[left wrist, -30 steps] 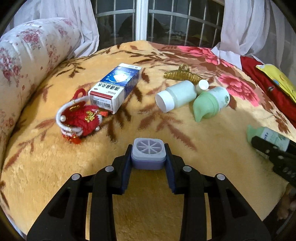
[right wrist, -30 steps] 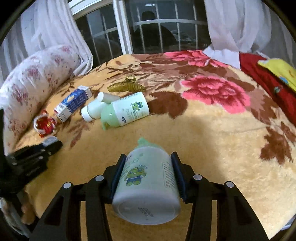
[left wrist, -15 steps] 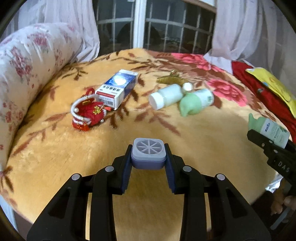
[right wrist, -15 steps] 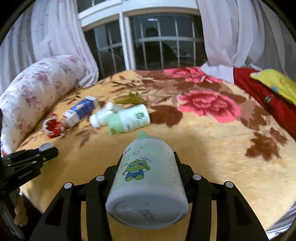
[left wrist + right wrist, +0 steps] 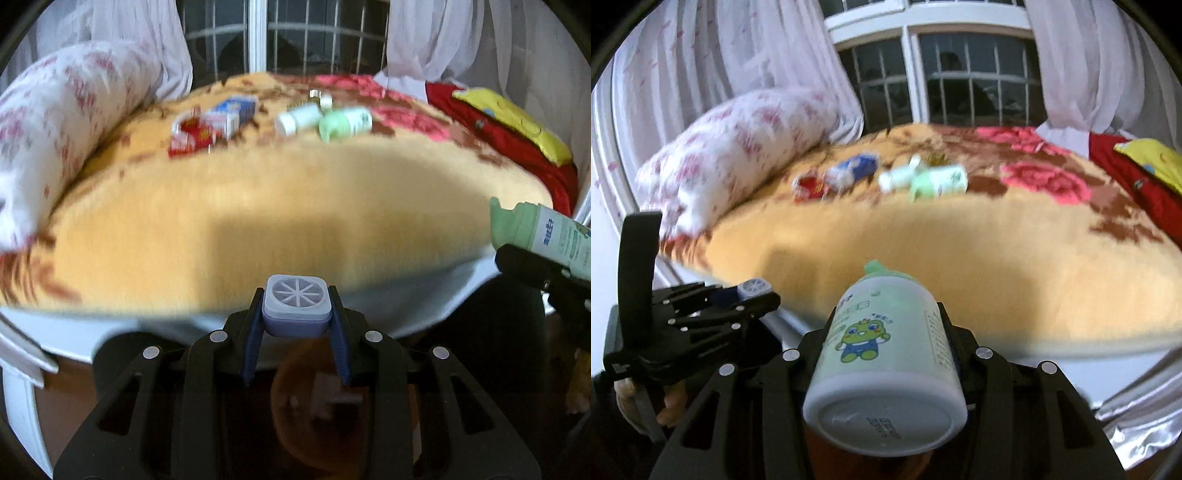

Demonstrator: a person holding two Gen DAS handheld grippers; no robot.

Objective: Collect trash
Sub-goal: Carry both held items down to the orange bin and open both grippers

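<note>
My left gripper [image 5: 295,314] is shut on a small grey-purple square cap [image 5: 295,300], held past the bed's near edge. My right gripper [image 5: 886,332] is shut on a pale green bottle with a frog picture [image 5: 886,350]; the bottle also shows at the right edge of the left wrist view [image 5: 546,232]. The left gripper shows in the right wrist view [image 5: 753,291]. Far back on the bed lie a green bottle [image 5: 345,123], a white bottle [image 5: 297,118], a blue-white box [image 5: 232,112] and a red ornament [image 5: 190,134], all blurred.
The bed carries a yellow floral blanket [image 5: 258,206] with a white sheet edge below it. A floral bolster [image 5: 70,122] lies at the left. Red and yellow cloth [image 5: 509,122] lies at the right. A barred window [image 5: 960,81] and curtains stand behind.
Both grippers have pulled back off the bed and away from it with their objects still held. The items on the blanket now look smaller and farther off.
</note>
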